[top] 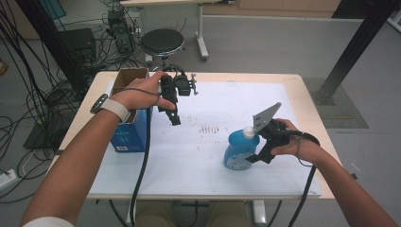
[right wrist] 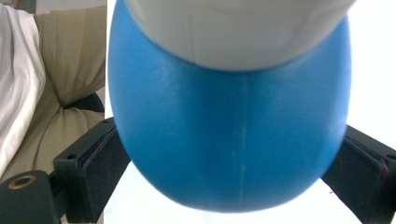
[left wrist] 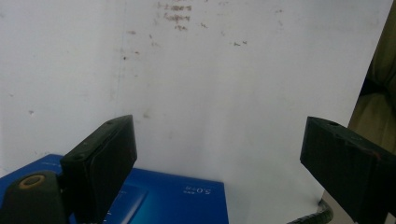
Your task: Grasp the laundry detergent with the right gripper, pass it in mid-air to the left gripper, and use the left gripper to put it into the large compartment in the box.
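Note:
A blue bottle (top: 238,150) with a white cap (top: 249,132) stands upright on the white mat (top: 198,161), right of centre. My right gripper (top: 257,156) reaches it from the right, and its jaws hold the rounded upper body. In the right gripper view the bottle (right wrist: 229,140) bulges between both pads (right wrist: 100,161), which touch its sides, with the cap (right wrist: 233,28) above. My left gripper (top: 174,118) hangs over the mat's far left part, tilted downward. It (left wrist: 217,154) is open, with only white mat between its fingers (left wrist: 109,158).
A blue box (top: 130,135) with an open cardboard top (top: 128,78) stands at the table's left edge, right beside my left hand; its corner (left wrist: 163,196) lies under the left jaw. Behind the table are a black stool (top: 162,41) and floor cables (top: 42,94).

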Demonstrator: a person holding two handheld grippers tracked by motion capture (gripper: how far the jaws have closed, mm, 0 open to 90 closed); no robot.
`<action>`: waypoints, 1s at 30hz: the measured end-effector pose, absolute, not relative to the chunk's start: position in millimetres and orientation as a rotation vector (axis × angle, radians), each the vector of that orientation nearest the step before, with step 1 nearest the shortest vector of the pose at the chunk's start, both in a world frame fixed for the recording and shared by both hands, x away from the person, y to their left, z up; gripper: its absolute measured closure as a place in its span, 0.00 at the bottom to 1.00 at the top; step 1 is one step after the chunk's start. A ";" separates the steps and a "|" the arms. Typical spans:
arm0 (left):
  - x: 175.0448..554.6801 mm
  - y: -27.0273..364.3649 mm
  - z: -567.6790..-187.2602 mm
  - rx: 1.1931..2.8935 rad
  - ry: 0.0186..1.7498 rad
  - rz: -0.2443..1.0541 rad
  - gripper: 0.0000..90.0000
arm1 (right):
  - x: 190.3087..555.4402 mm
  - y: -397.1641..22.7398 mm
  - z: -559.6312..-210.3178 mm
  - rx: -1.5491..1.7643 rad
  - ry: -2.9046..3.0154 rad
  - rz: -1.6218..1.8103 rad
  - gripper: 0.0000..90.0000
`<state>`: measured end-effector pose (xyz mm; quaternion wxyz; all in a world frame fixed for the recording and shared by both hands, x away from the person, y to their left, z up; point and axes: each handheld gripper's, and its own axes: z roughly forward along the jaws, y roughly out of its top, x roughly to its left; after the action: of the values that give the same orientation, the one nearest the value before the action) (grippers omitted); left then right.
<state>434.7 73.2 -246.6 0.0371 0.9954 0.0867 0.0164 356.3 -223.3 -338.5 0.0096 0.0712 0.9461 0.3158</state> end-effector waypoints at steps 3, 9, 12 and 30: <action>434.7 73.5 -246.6 3.054 0.266 0.050 0.12 | 355.8 -223.6 -339.6 0.227 2.947 0.998 0.10; 434.6 73.4 -246.6 3.053 0.265 0.050 0.12 | 355.1 -224.3 -342.0 0.226 2.936 1.016 0.11; 434.3 73.4 -246.8 3.053 0.266 0.052 0.12 | 355.3 -224.6 -342.5 0.224 2.929 1.027 0.12; 434.1 72.8 -247.3 3.052 0.265 0.051 0.12 | 354.2 -226.7 -349.6 0.231 2.910 1.089 0.18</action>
<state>434.1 72.8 -247.3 0.0390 0.9954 0.0863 0.0167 354.2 -226.7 -349.6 0.0130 0.0740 0.9340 0.3494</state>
